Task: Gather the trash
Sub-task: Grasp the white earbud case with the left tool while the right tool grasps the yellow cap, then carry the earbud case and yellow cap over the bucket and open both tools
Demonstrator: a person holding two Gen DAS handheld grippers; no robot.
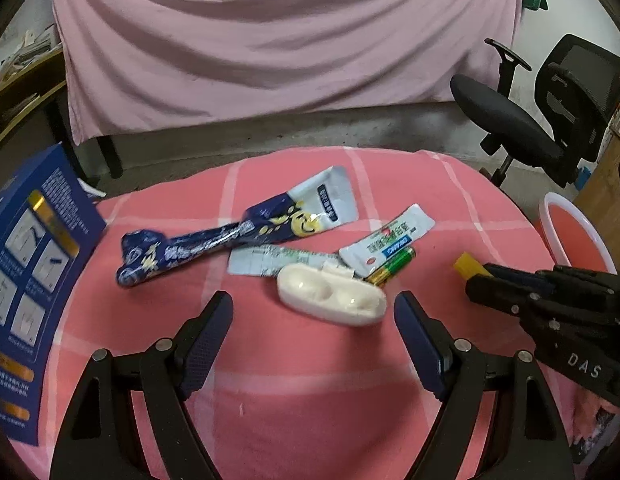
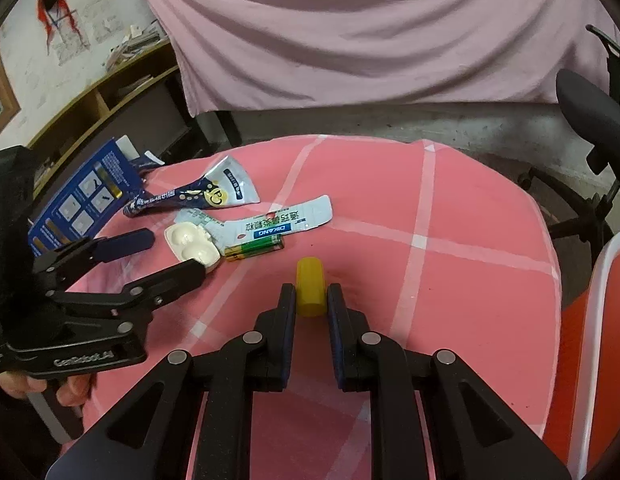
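Nearest the right wrist camera, the right gripper was clamped on a small yellow cylinder just above the pink checked table. The hold looked short (only the near end sat between the pads), so it could pivot or slip free on the way to the red bin. Farther left, the left gripper stood wide before the white case, holding nothing; it might knock the battery touching the case. Only the right view showed the person's hand; only the left showed the bin's rim as round.

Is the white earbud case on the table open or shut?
Open. The white earbud case lies with its two hollow wells facing up and its small lid flap folded back beside the battery.
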